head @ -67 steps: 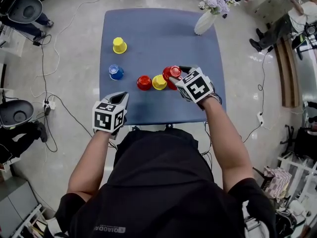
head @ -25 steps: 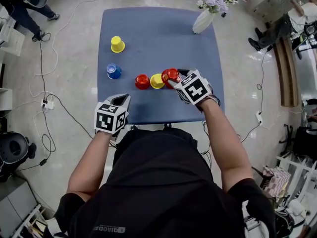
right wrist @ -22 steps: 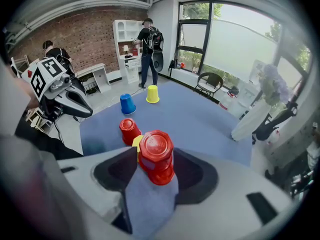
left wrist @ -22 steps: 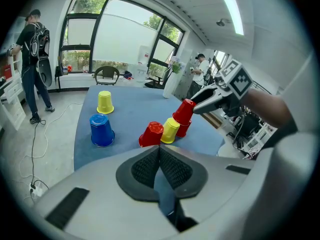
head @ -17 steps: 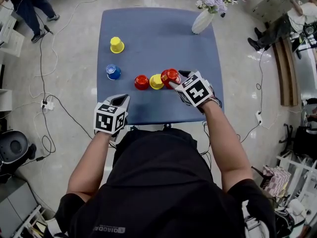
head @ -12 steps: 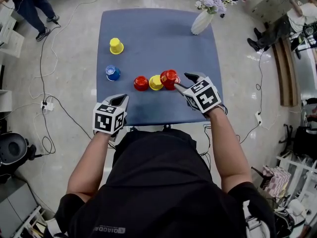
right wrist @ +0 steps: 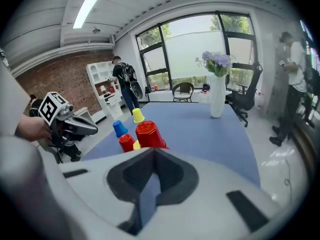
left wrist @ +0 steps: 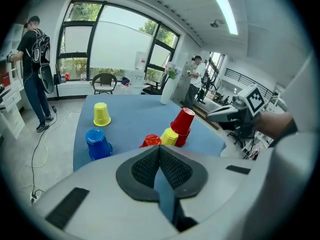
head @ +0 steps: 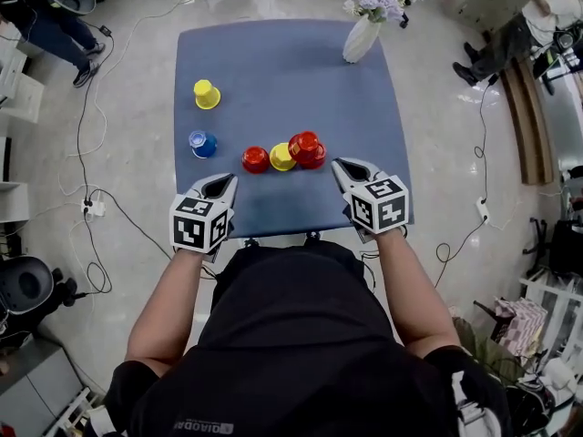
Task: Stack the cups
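On the blue table, a red cup sits upside down on another red cup, making a short stack. Left of it stand a yellow cup and a red cup. Farther left are a blue cup and a second yellow cup. My right gripper is just right of the stack near the front edge; its jaws have just been closing with nothing between them and are now shut. My left gripper hovers shut and empty at the front left.
A white vase with purple flowers stands at the table's far right corner. Cables lie on the floor to the left. People stand and sit around the room's edges.
The right gripper let go of the red stack, drew back toward the table's near edge, rolled, and shut its jaws. The left gripper has stayed put.
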Available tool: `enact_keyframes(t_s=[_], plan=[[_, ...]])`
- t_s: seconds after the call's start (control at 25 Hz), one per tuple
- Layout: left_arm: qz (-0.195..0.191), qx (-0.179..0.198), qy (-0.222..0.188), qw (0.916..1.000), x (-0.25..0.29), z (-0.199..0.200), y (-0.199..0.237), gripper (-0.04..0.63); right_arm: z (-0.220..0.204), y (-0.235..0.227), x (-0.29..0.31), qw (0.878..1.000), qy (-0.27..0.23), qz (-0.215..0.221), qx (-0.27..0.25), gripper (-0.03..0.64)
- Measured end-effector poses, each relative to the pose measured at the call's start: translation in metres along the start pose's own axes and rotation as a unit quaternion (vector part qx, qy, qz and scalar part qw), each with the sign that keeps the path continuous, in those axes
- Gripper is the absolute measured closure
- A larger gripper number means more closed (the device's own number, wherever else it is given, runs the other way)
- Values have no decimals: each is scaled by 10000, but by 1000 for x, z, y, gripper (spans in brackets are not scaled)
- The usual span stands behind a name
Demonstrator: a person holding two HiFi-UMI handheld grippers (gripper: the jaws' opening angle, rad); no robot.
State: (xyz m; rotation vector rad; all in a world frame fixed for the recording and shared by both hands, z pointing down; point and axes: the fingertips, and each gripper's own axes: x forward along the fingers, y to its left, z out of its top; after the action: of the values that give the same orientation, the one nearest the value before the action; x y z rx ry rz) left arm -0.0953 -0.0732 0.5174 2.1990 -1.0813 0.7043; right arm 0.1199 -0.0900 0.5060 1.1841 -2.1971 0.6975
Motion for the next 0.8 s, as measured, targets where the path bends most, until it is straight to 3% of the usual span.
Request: enact_keyframes(t_s=[0.16,0.32,0.6,0.8], plan=[[63,80,-73,9999,1,5,0,591,-2,4,1,9999,-96,75,-41,614],[456,129,-235,9986,-8,10,26,584,-7,6,-1,9998,-60,73,-148,614],[1294,304,-233,9909,-8,15,95,484,-19,12,-3,9999,-31,101,-78,614],[1762,664,74,9821,16,9,134,380,-19,12,-4,9999,-69,78,-45,614]])
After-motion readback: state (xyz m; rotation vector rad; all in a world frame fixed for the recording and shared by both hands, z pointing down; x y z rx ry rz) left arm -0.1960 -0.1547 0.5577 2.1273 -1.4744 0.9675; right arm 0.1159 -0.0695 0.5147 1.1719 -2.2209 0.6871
